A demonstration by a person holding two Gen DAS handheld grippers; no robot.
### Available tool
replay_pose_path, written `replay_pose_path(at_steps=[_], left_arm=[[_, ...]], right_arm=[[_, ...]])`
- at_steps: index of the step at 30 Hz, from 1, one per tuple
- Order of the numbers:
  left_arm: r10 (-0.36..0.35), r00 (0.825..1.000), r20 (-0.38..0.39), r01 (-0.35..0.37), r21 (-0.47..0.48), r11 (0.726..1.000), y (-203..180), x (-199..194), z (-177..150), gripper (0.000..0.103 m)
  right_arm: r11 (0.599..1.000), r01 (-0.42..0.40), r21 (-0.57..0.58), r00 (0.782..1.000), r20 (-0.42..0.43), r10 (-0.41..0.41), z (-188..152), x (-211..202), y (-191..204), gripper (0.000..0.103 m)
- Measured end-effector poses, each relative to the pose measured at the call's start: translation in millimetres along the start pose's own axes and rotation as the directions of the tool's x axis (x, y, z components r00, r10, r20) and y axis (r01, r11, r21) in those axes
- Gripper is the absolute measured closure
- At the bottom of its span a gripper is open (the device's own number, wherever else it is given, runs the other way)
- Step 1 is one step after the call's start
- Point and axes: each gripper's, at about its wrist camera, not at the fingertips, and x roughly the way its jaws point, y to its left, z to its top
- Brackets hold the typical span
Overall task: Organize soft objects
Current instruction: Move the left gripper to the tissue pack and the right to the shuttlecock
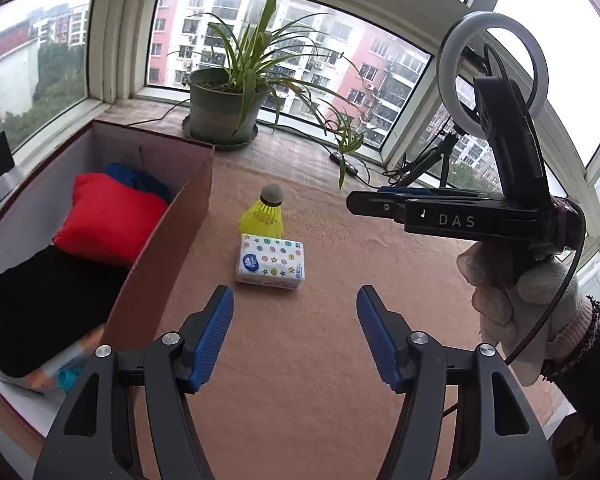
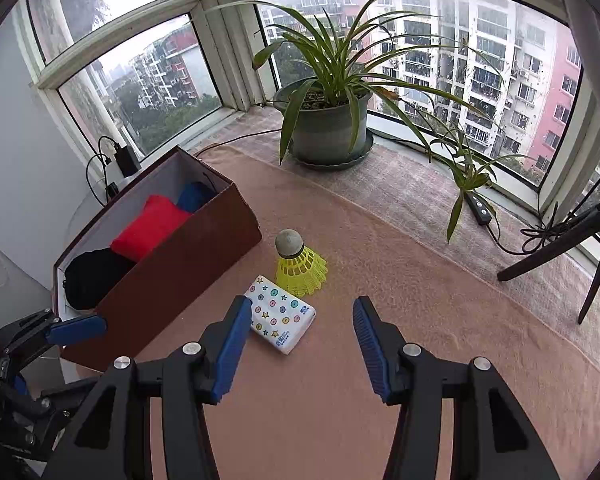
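Both grippers, left [image 1: 295,300] and right [image 2: 302,312], hang open and empty; next, probably, the tissue pack [image 1: 271,261] goes into the box [image 1: 168,236].

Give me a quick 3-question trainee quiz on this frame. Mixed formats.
1. True or false: the tissue pack lies inside the brown box.
2. Multiple choice: what stands just behind the tissue pack on the mat? A) a mug B) a yellow shuttlecock C) a red pillow
3. Fill in: both the left claw and the right claw are ____ and hold nothing.

Key:
1. False. It lies on the mat, outside the box.
2. B. It stands cork end up. The pillow is in the box.
3. Open.
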Motion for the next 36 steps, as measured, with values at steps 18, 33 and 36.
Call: replay_pose_path(at_steps=[18,33,36], left_arm=[[0.013,0.999,-0.04,-0.017,-0.091,0.996,23,33,-1,0.039],[0.045,0.996,-0.08,-0.048,-0.035,0.998,12,72,10,0.039],[0.06,0.993,-0.098,-0.061,-0.007,0.998,8,81,13,0.039]], right_arm=[[0.984,-0.162,0.069,0.984,-0.061,0.166,37,107,35,0.09],[0.964,-0.109,0.243,0.991,-0.055,0.126,33,98,-51,0.09],[0.954,-0.153,0.258,0.986,-0.029,0.166,30,89,-64,0.09]])
